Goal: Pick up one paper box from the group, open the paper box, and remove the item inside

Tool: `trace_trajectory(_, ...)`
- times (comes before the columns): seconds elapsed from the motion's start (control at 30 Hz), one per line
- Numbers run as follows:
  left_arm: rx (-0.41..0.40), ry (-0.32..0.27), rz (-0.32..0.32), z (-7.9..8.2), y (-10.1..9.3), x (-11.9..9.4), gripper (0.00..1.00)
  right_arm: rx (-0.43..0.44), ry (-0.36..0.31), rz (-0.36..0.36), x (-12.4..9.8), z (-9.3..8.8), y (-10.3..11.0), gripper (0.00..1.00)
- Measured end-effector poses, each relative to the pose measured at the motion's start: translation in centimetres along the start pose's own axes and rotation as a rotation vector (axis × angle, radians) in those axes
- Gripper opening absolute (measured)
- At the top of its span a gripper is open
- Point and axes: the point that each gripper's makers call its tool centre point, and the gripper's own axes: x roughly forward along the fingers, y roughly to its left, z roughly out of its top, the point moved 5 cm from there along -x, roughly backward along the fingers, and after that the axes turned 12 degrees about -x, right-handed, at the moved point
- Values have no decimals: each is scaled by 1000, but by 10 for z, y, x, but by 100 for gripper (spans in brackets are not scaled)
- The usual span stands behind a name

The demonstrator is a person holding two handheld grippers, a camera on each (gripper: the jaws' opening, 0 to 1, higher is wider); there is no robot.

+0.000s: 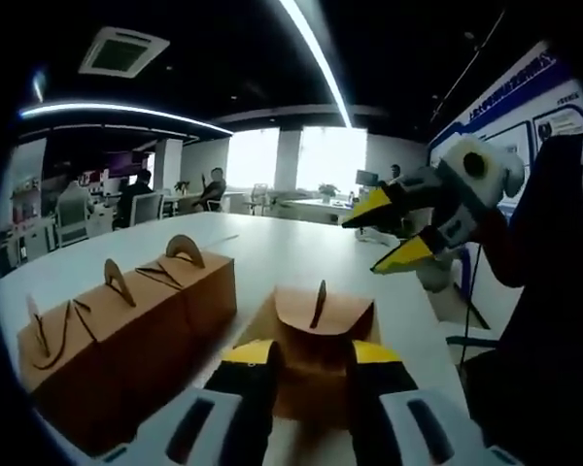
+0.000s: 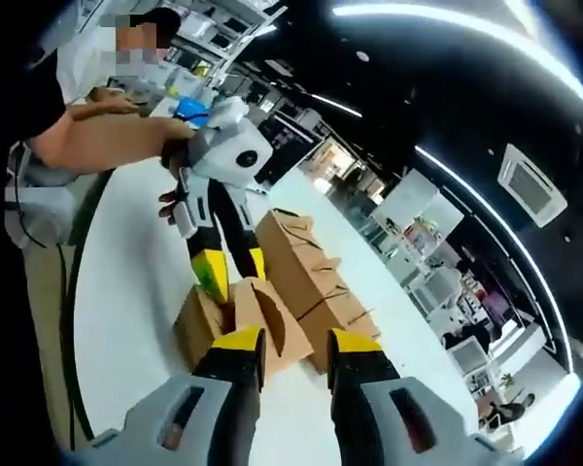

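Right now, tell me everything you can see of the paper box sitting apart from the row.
The separate paper box is brown kraft card with a curved top flap and an upright slotted handle tab. It rests on the white table, beside the row of similar boxes, not touching them. The left gripper has its yellow tips at its top, seemingly on the flap. It looks partly opened.

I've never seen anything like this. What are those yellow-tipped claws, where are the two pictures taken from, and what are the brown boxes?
There is no robot here: a person holds one handheld gripper in each hand, and a camera rides on each.

The left gripper view looks along the left gripper, whose fingers close on a single brown paper box. The right gripper hovers above, open and empty.

The right gripper view looks down at that same box, with the left gripper reaching in from above.

On the white table a row of similar boxes with cut-out handles stands beside it.
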Motion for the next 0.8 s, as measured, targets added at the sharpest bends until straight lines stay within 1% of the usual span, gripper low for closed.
trace_trajectory(0.07,-6,-1,-9,0,-1,0,30,-22,45,49,3,-2,5,29)
trace_trajectory(0.13,-23,-13,-16,-1,-1,0,30,-5,42,67,4,1,8,29)
trace_trajectory(0.2,-15,-31,-8,-3,-5,-1,30,15,22,94,4,6,16,28)
trace_trajectory(0.27,-8,-40,-6,-4,-8,-1,29,7,18,105,5,8,21,28)
trace_trajectory(0.33,-14,-48,-11,-4,-8,-1,29,-25,37,113,5,6,26,28)
trace_trajectory(0.4,-16,-48,-12,-4,-8,-1,29,-39,47,105,3,6,25,28)
trace_trajectory(0.47,-15,-45,-13,-4,-8,-1,29,-46,44,91,0,8,21,28)
trace_trajectory(0.5,-12,-42,-13,-4,-9,-1,29,-33,29,63,-4,10,16,28)
trace_trajectory(0.6,-8,-34,-12,-4,-9,-1,29,-15,17,19,-9,14,8,28)
trace_trajectory(0.7,-1,-30,-7,-4,-10,-1,29,-12,8,4,-11,19,3,28)
trace_trajectory(0.8,4,-26,-2,-4,-11,-1,29,-46,0,-3,-9,26,0,28)
